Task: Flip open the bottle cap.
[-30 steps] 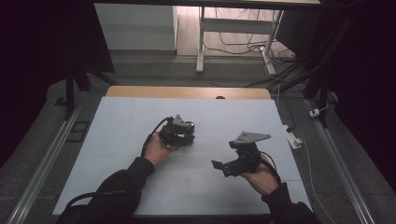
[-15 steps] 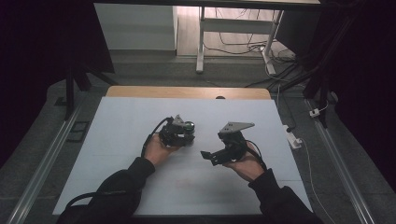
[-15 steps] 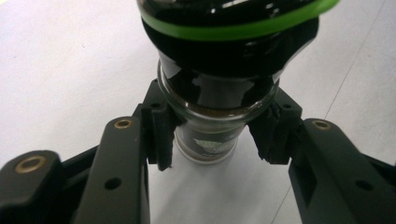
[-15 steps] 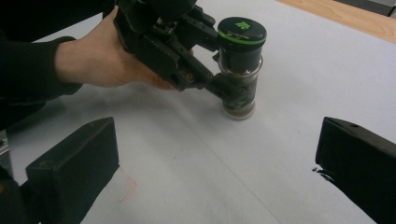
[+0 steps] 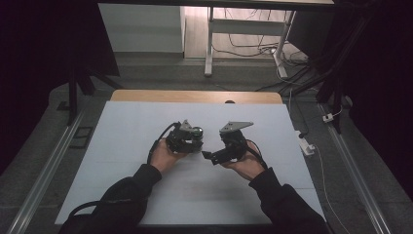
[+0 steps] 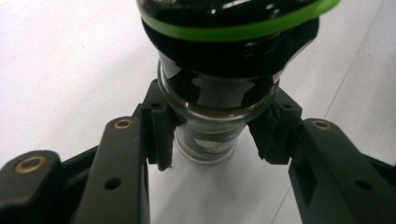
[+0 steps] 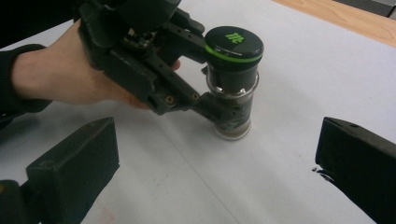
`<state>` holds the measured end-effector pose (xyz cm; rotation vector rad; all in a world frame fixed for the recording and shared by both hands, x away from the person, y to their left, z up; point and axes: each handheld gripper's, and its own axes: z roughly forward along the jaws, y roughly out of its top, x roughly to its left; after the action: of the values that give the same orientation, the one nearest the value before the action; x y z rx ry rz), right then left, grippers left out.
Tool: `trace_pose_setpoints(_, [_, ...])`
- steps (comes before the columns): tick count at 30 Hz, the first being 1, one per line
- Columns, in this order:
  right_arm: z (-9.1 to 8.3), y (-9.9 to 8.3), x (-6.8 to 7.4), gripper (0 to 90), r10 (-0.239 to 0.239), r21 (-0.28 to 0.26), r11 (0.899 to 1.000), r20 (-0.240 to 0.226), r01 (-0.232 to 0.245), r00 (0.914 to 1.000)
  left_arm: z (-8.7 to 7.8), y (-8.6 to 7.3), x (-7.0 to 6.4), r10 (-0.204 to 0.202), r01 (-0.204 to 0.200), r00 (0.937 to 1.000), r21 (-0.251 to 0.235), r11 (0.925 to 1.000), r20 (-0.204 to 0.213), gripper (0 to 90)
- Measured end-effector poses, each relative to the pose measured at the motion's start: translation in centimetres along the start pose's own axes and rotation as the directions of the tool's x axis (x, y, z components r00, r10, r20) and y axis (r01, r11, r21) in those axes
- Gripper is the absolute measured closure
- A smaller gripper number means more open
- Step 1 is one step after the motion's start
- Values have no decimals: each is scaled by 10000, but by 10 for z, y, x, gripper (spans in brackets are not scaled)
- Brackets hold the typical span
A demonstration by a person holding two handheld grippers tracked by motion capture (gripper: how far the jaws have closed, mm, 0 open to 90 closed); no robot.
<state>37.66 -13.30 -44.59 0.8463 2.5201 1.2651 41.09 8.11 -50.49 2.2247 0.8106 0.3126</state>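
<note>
A small glass jar [image 7: 232, 88] with a black lid ringed in green stands upright on the white table sheet [image 5: 122, 146]. My left gripper [image 6: 210, 135] is shut on the jar [image 6: 215, 93] just below the lid, one pad on each side of the glass. In the high view the left gripper [image 5: 194, 139] and the jar [image 5: 196, 131] sit near the table's middle. My right gripper [image 5: 207, 156] is held just right of it, jaws wide open and pointed at the jar. Nothing lies between the right gripper [image 7: 215, 163] jaws, which stop short of the jar.
The wooden table edge [image 5: 195, 96] runs along the far side. A white power strip [image 5: 305, 144] and cables lie off the right edge. A white stand [image 5: 210, 44] is on the floor beyond the table.
My right gripper has moved left and forward, closing in on the jar. The left gripper and the jar have stayed in place.
</note>
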Motion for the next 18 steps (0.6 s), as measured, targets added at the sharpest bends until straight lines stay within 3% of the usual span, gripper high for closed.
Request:
trace_pose_setpoints(4, [6, 1, -3, 29, -30, -7, 10000, 86, 30, 10000, 0, 0, 0, 1, -1, 10000, 5, 10000, 2, 541])
trace_pose_setpoints(9, [9, 4, -5, 174, -334, 6, 9994, 30, 334, 9994, 0, 0, 0, -23, 23, 10000, -8, 10000, -1, 541])
trace_pose_setpoints(13, [9, 6, -4, 361, -544, 209, 9983, 154, 541, 9984, 0, 0, 0, -21, 21, 10000, -10, 10000, -2, 541])
trace_pose_setpoints(18, [10, 11, -5, 662, -534, 225, 9983, -284, 540, 9982, 0, 0, 0, -8, 8, 10000, -13, 10000, -5, 541])
